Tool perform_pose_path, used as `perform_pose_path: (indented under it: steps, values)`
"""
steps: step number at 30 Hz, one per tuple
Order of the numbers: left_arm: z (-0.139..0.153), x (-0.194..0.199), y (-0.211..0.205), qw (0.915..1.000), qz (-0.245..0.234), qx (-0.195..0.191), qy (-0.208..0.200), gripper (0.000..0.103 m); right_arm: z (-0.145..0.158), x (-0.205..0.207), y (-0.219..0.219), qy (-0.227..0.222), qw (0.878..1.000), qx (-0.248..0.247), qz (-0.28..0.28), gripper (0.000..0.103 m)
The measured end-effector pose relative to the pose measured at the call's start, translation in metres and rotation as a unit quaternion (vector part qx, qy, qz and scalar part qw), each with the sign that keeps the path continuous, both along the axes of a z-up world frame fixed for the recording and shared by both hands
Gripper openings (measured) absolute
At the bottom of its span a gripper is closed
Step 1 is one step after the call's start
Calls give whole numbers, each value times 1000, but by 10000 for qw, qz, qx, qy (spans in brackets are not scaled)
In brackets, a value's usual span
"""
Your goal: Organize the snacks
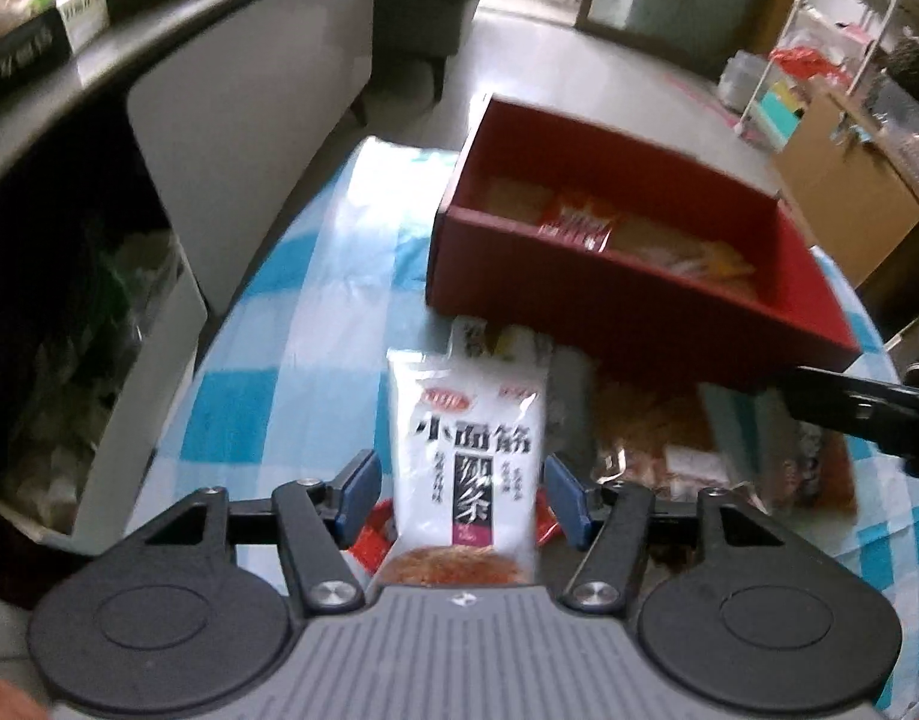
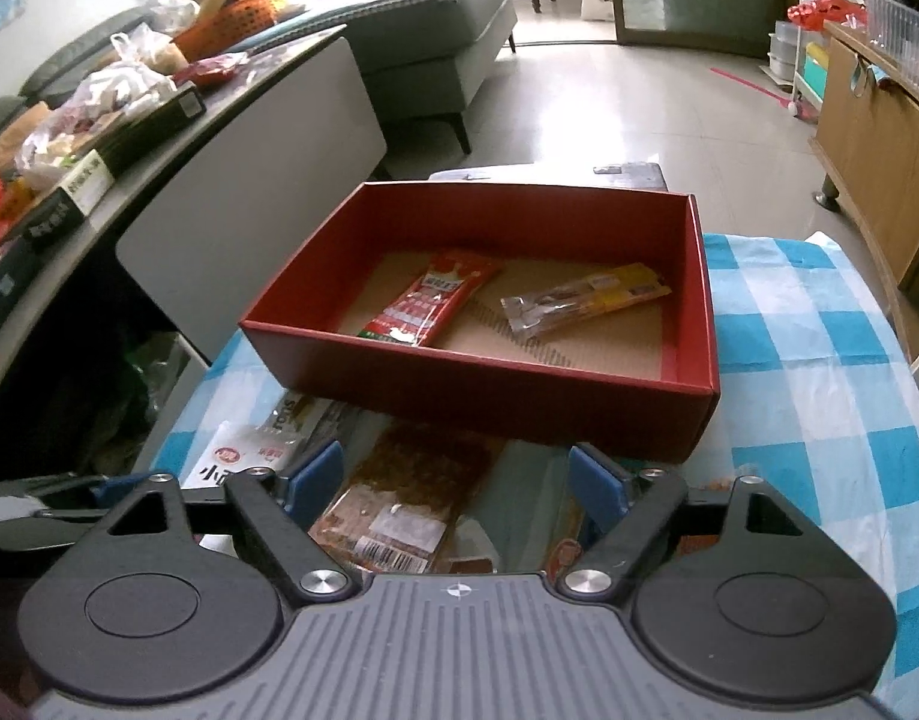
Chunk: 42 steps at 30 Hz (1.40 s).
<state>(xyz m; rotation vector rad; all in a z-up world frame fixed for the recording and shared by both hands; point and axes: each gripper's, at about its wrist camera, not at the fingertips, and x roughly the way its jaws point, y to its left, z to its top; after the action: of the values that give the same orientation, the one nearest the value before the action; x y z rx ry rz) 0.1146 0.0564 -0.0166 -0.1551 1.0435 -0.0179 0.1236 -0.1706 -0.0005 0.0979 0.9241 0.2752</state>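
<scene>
A red box [image 2: 489, 387] stands on the blue-checked tablecloth [image 2: 819, 396]. It holds a red snack packet [image 2: 432, 306] and a yellow snack packet [image 2: 585, 297]. The box also shows in the left wrist view [image 1: 633, 306]. My left gripper [image 1: 462, 495] is open with a white snack packet [image 1: 474, 450] between its blue pads, not clamped. My right gripper [image 2: 456, 483] is open above a brown clear-wrapped snack [image 2: 399, 498] lying before the box. The white packet's corner shows at left in the right wrist view [image 2: 231, 456]. My right gripper's black edge shows in the left wrist view [image 1: 861, 414].
More snack packets [image 1: 669, 438] lie piled on the cloth before the box. A grey table [image 2: 231, 120] with bags and boxes stands to the left. A sofa [image 2: 423, 30] is behind it. A wooden cabinet [image 2: 879, 138] stands at right.
</scene>
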Motion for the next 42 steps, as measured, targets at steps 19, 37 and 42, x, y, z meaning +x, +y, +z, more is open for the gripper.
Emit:
perform_pose_path:
  steps: [19, 37, 42]
  values:
    - [-8, -22, -5, 9989, -389, 7, 278, 38, -40, 18, 10, 829, 9963, 214, 32, 88]
    - [-10, -50, 8, 9945, -852, -386, 466, 38, -69, -5, 45, 892, 9901, -801, 727, 76]
    - [-9, -49, 3, 9940, -898, -414, 472, 38, -62, -34, 27, 1017, 9897, -757, 670, 75]
